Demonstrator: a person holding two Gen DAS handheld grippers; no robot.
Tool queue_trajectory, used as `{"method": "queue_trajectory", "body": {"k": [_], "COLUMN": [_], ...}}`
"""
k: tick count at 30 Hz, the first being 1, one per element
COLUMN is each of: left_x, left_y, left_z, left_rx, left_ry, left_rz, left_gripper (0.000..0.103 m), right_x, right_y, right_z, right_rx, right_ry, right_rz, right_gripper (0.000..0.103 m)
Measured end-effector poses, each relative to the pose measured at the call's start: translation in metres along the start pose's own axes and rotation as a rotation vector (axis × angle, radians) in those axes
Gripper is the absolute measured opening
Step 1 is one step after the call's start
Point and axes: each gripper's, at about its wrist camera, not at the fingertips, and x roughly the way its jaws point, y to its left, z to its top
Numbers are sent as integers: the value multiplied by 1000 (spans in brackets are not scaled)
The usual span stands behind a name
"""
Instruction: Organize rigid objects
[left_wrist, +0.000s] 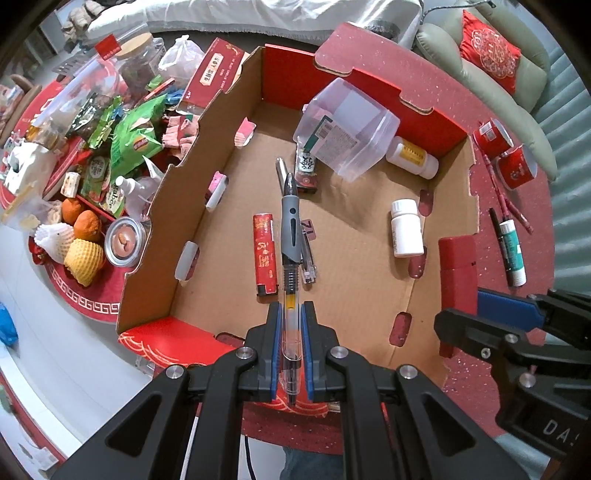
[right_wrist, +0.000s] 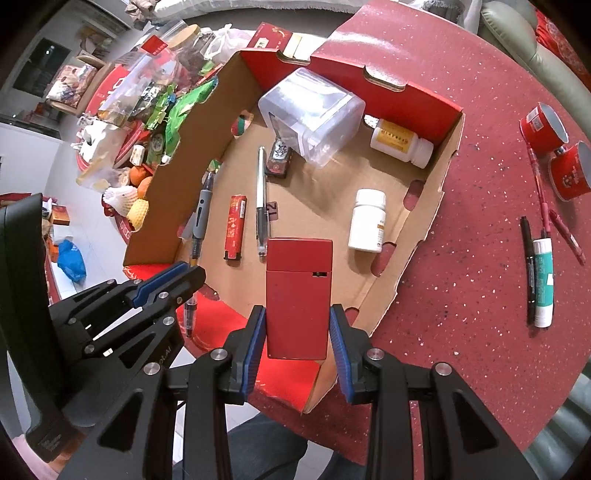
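My left gripper (left_wrist: 290, 314) jaws clamp a pen (left_wrist: 289, 236) pointing lengthwise over the box (left_wrist: 155, 221); right gripper (right_wrist: 297, 325) jaws clamp a red case (right_wrist: 297, 295).

bare box floor (left_wrist: 354, 236) centre (bottles beside)

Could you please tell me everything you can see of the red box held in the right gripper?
The red box is a flat, smooth, rigid-looking rectangular case with a seam marking off a lid at its far end and a small dark notch beside that seam. The right gripper clamps its near end between blue pads, holding it lengthwise above the cardboard tray's near edge.
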Motion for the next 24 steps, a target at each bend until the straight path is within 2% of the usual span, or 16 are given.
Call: {"method": "queue_trajectory", "body": {"k": [10, 22, 24], "left_x": [13, 38, 42], "left_y": [-7, -11, -13], "left_z": [10, 20, 21], "left_rx": [16, 46, 62], "left_ry": [26, 56, 63], "left_rz": [-1, 53, 53], "left_gripper": [11, 11, 13], "right_x": [16, 40, 44], "right_y": [-6, -8, -8], "right_z": [12, 26, 27], "right_rx": [-2, -28, -30], "right_ry": [18, 58, 63], "right_rz": [-35, -85, -91], "right_gripper": [36, 36, 36]}}
